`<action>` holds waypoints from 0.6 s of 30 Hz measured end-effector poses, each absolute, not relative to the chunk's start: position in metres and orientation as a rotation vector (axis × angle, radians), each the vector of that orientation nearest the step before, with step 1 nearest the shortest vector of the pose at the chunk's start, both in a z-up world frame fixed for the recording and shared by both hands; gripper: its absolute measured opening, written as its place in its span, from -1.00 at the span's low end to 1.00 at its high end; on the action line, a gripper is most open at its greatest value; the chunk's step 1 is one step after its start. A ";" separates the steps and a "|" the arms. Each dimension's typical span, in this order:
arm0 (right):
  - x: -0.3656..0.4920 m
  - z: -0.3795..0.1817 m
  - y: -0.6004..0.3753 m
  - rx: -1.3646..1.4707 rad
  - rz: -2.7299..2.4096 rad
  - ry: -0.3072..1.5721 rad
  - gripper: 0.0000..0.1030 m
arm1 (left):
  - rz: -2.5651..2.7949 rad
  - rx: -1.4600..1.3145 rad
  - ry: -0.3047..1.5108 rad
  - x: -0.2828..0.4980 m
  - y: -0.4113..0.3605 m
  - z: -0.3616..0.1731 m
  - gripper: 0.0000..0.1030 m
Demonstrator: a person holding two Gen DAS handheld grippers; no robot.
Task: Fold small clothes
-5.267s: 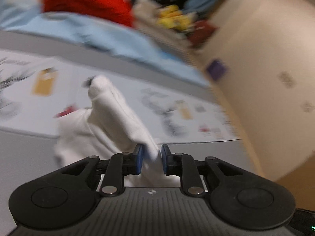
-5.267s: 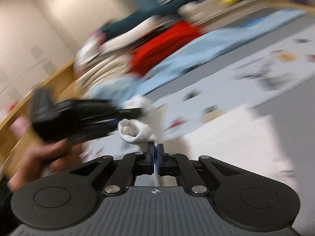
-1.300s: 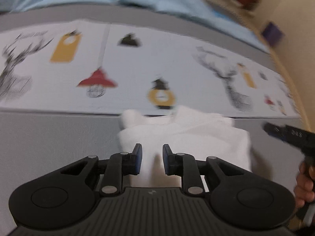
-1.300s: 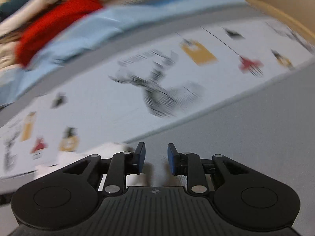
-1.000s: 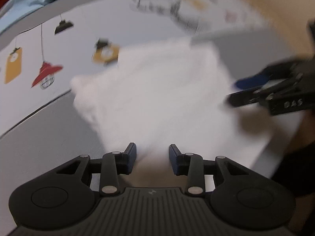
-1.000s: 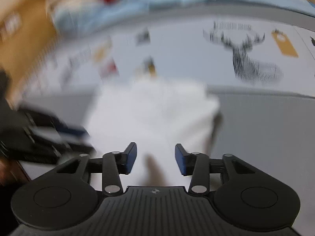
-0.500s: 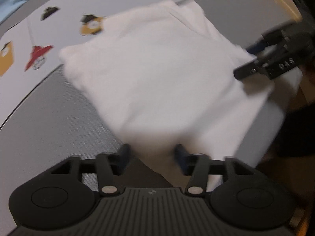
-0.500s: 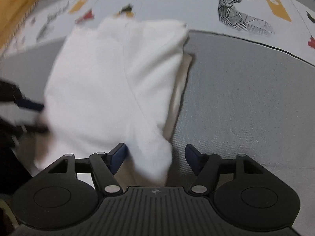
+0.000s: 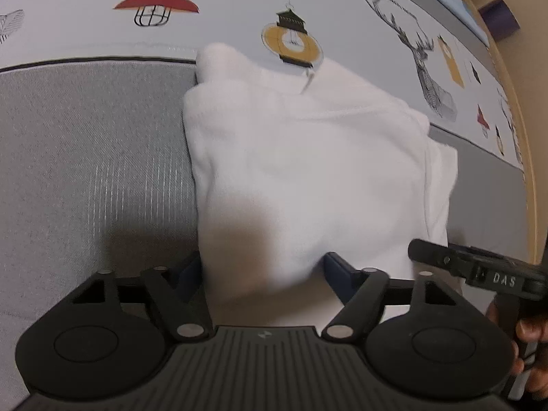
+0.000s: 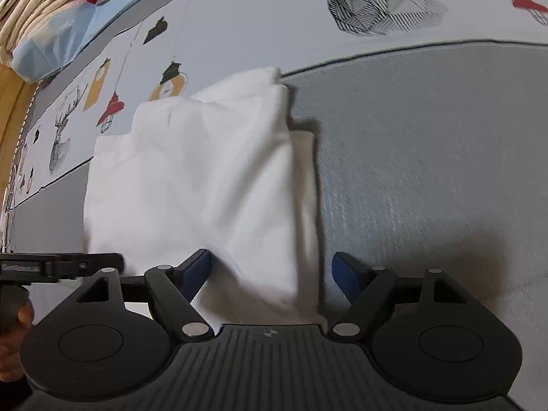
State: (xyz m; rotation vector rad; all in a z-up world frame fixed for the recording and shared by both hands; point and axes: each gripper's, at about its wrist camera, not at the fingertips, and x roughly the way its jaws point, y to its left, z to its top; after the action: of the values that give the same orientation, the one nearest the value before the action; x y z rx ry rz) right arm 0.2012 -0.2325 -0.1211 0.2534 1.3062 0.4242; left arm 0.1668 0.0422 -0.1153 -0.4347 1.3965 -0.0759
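Note:
A white garment (image 9: pixel 308 164) lies folded into a rough rectangle on the grey bedcover (image 9: pixel 85 171). My left gripper (image 9: pixel 262 270) is open, its jaws wide apart around the garment's near left corner. My right gripper (image 10: pixel 272 267) is open too, its jaws either side of the near right corner of the garment (image 10: pixel 205 185). A lower layer of the fabric sticks out along the right edge. Each gripper shows at the edge of the other's view, as the right one does in the left wrist view (image 9: pixel 479 274).
A pale sheet printed with lanterns and deer (image 9: pixel 239 10) lies just beyond the garment. A heap of blue, cream and red clothes (image 10: pixel 51 17) sits at the far left of the right wrist view. A wooden bed frame (image 9: pixel 527 120) runs along the right.
Both grippers have come down close to the near edge of the garment, with their jaws opened wider around its corners. The garment now lies flat and still.

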 end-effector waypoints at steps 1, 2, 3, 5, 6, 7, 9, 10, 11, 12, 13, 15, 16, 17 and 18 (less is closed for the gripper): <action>0.201 -0.119 -0.230 0.262 0.439 1.299 -0.03 | -0.072 -0.442 1.386 0.170 0.044 -0.115 0.23; 0.203 -0.119 -0.228 0.284 0.456 1.297 -0.12 | -0.072 -0.444 1.377 0.171 0.047 -0.113 0.14; 0.206 -0.117 -0.226 0.300 0.457 1.295 -0.22 | -0.078 -0.445 1.361 0.173 0.049 -0.111 -0.08; 0.211 -0.114 -0.223 0.309 0.455 1.273 -0.42 | -0.090 -0.395 1.282 0.179 0.050 -0.097 -0.26; 0.215 -0.111 -0.222 0.329 0.457 1.253 -0.51 | -0.088 -0.360 1.242 0.181 0.050 -0.091 -0.29; 0.219 -0.106 -0.221 0.360 0.463 1.227 -0.54 | -0.084 -0.312 1.194 0.184 0.050 -0.083 -0.30; 0.225 -0.094 -0.215 0.405 0.493 1.151 -0.55 | -0.068 -0.284 1.123 0.188 0.056 -0.070 -0.30; 0.228 -0.089 -0.210 0.407 0.504 1.112 -0.55 | -0.057 -0.298 1.088 0.189 0.063 -0.064 -0.30; 0.231 -0.084 -0.205 0.409 0.508 1.081 -0.55 | -0.046 -0.298 1.056 0.190 0.068 -0.058 -0.29; 0.233 -0.079 -0.200 0.421 0.514 1.051 -0.55 | -0.033 -0.293 1.024 0.190 0.074 -0.052 -0.28; 0.235 -0.074 -0.198 0.434 0.523 1.025 -0.55 | -0.011 -0.281 0.978 0.190 0.078 -0.045 -0.22; 0.238 -0.064 -0.184 0.416 0.538 0.968 -0.52 | 0.032 -0.261 0.913 0.193 0.081 -0.035 -0.03; 0.240 -0.061 -0.178 0.404 0.536 0.950 -0.41 | 0.070 -0.256 0.874 0.192 0.086 -0.030 0.03; 0.242 -0.059 -0.172 0.385 0.514 0.942 -0.37 | 0.094 -0.259 0.849 0.189 0.089 -0.026 0.03; 0.245 -0.058 -0.169 0.353 0.476 0.937 -0.17 | 0.104 -0.278 0.834 0.187 0.094 -0.024 0.03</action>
State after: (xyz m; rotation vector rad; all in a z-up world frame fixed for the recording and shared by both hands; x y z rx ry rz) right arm 0.2446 -0.1689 -0.0580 0.3534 0.9373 0.4757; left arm 0.1875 0.0942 -0.0238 -0.2780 0.8344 0.1043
